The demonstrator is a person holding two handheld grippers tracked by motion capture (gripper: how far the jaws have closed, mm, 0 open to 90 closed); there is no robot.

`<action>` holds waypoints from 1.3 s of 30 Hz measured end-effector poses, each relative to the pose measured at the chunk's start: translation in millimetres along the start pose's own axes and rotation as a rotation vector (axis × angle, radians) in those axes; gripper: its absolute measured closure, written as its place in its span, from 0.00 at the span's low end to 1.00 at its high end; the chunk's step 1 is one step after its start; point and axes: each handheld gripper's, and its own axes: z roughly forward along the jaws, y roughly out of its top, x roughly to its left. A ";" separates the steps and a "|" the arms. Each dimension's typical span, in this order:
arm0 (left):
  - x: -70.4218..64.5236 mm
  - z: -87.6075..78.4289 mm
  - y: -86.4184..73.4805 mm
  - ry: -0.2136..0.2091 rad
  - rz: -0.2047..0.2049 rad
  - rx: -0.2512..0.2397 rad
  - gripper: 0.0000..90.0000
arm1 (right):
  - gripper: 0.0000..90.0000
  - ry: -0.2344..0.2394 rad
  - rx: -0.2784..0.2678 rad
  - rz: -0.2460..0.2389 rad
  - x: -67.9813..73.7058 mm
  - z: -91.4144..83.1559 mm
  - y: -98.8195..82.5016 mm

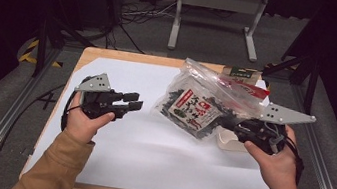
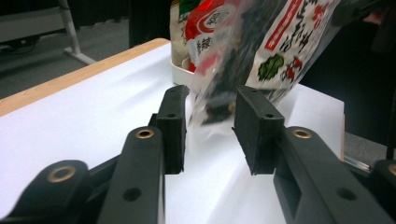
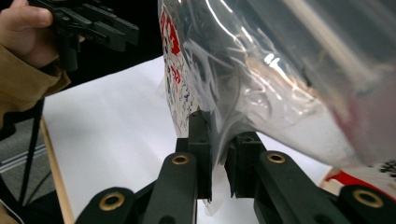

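Your sleeves frame the bottom edge; clear snack bag (image 1: 205,105) hangs mid-frame, pinched at one edge by right gripper (image 1: 232,126).
Risk: thin hold, heavy bag could slip or tear onto white tray (image 1: 230,141) beneath. Left gripper (image 1: 136,101), center-left, jaws spread, empty. Left gripper view shows bag's lower corner (image 2: 219,105) just beyond its pads; high view doesn't.

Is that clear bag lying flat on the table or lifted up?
Lifted. The clear bag hangs tilted above the white table, pinched at one edge by the right gripper.
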 end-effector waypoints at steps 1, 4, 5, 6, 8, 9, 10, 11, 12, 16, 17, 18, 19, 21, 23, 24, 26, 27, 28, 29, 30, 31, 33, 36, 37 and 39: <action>0.9 -0.3 -0.4 0.002 -0.004 0.003 0.69 | 0.91 -0.006 0.006 -0.008 -1.6 -2.1 2.1; 2.8 -0.8 -1.1 0.013 -0.007 0.013 0.65 | 0.91 -0.023 0.021 -0.021 -4.7 -8.3 8.9; 3.6 -0.8 -1.6 0.013 -0.012 0.021 0.65 | 0.91 -0.023 0.021 -0.021 -4.7 -8.3 8.9; 5.0 -0.6 -2.1 0.010 -0.014 0.032 0.65 | 0.91 -0.027 0.026 -0.027 -5.6 -10.3 11.1; 5.8 0.0 -3.2 0.010 -0.022 0.050 0.65 | 0.91 -0.038 0.031 -0.033 -7.7 -14.6 15.6; 5.9 0.3 -3.5 0.010 -0.027 0.053 0.64 | 0.91 -0.042 0.032 -0.033 -8.8 -16.5 17.2; 7.2 0.0 -3.6 0.011 -0.020 0.065 0.64 | 0.91 -0.042 0.032 -0.032 -9.7 -17.8 18.3; 7.5 0.1 -3.9 0.009 -0.023 0.069 0.64 | 0.91 -0.048 0.033 -0.030 -11.2 -19.9 20.2; 7.7 0.1 -4.2 0.008 -0.028 0.074 0.64 | 0.91 -0.052 0.036 -0.029 -12.5 -21.5 21.6; 9.9 0.2 -5.3 0.024 -0.026 0.100 0.61 | 0.91 -0.068 0.050 -0.033 -17.0 -26.5 26.3; 10.3 0.4 -5.8 0.029 -0.028 0.107 0.59 | 0.91 -0.073 0.054 -0.032 -18.1 -27.9 27.5; 12.2 0.5 -6.5 0.033 -0.024 0.115 0.58 | 0.91 -0.078 0.062 -0.027 -20.8 -30.9 29.6; 12.7 0.4 -6.7 0.033 -0.028 0.121 0.57 | 0.91 -0.080 0.063 -0.026 -21.5 -32.0 30.2; 13.5 0.5 -7.0 0.034 -0.026 0.122 0.56 | 0.91 -0.083 0.063 -0.025 -22.4 -33.4 30.8; 14.6 0.5 -7.4 0.034 -0.024 0.129 0.56 | 0.91 -0.089 0.065 -0.025 -24.4 -35.9 32.1; 15.1 0.7 -7.8 0.033 -0.027 0.131 0.55 | 0.91 -0.099 0.072 -0.023 -26.7 -38.6 33.6; 15.1 0.6 -8.0 0.032 -0.030 0.135 0.55 | 0.91 -0.102 0.077 -0.025 -27.9 -39.7 34.3; 15.4 0.6 -8.0 0.032 -0.027 0.137 0.55 | 0.91 -0.108 0.081 -0.026 -29.1 -40.8 35.1; 15.5 0.8 -8.2 0.034 -0.026 0.138 0.54 | 0.91 -0.113 0.084 -0.024 -30.2 -41.8 35.9; 15.3 1.0 -8.3 0.031 -0.031 0.139 0.54 | 0.91 -0.120 0.089 -0.026 -31.6 -43.2 36.9; 15.0 1.1 -8.5 0.031 -0.032 0.141 0.54 | 0.90 -0.125 0.093 -0.029 -32.7 -44.2 37.6; 15.1 0.9 -8.4 0.035 -0.028 0.139 0.54 | 0.90 -0.131 0.098 -0.030 -33.8 -45.4 38.4; 15.6 0.0 -8.1 0.037 -0.026 0.138 0.54 | 0.90 -0.142 0.107 -0.030 -35.9 -47.6 39.7; 15.8 -0.3 -8.1 0.038 -0.031 0.133 0.54 | 0.90 -0.149 0.112 -0.029 -37.3 -49.5 40.5; 16.1 -0.4 -8.1 0.038 -0.030 0.132 0.53 | 0.90 -0.156 0.115 -0.029 -38.4 -50.8 40.8; 16.4 -0.3 -8.1 0.040 -0.030 0.136 0.52 | 0.90 -0.161 0.118 -0.027 -40.0 -52.0 41.2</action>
